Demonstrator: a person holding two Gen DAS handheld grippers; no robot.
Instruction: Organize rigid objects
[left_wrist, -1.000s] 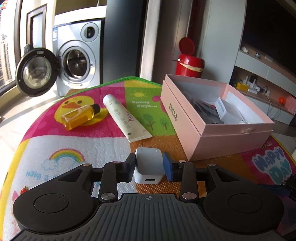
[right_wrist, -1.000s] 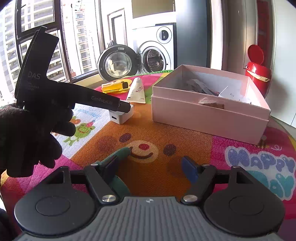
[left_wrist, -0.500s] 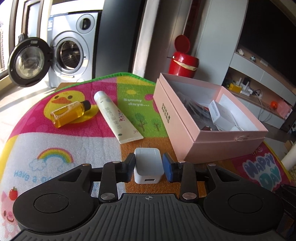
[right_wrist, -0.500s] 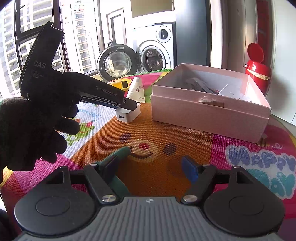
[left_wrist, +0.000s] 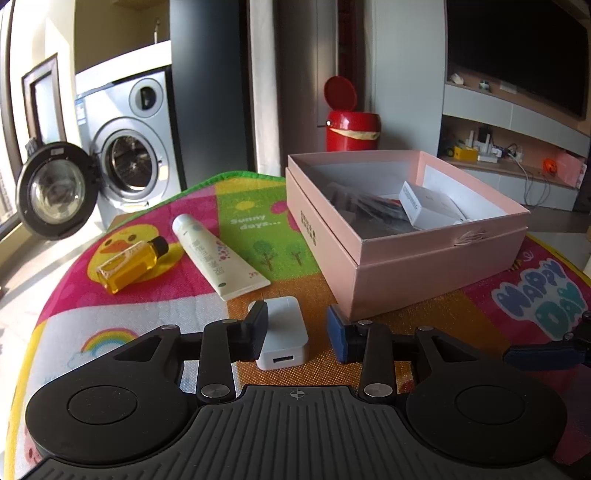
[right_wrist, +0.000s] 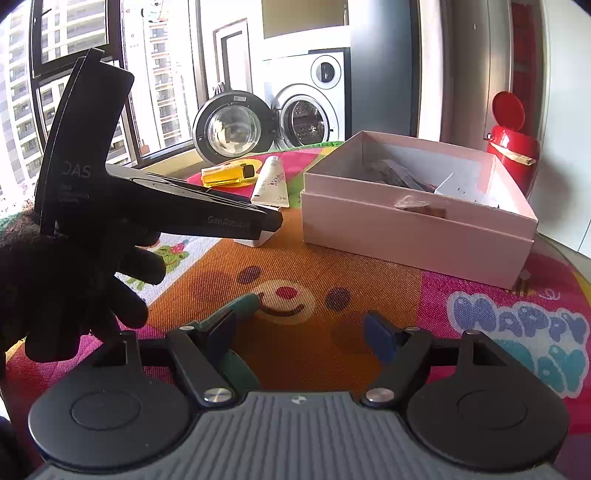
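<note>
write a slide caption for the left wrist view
Left tool opening around a white charger on the play mat, with a pink box, tube and amber bottle beyond.

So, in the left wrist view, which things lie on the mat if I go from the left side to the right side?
Yellow bottle → white tube → white charger, between the opening fingers of the left gripper → pink box.

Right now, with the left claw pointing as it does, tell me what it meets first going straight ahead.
The white USB charger, already between the opening left claw. Past it probably the bare mat between the cream tube and pink box; depth unclear.
</note>
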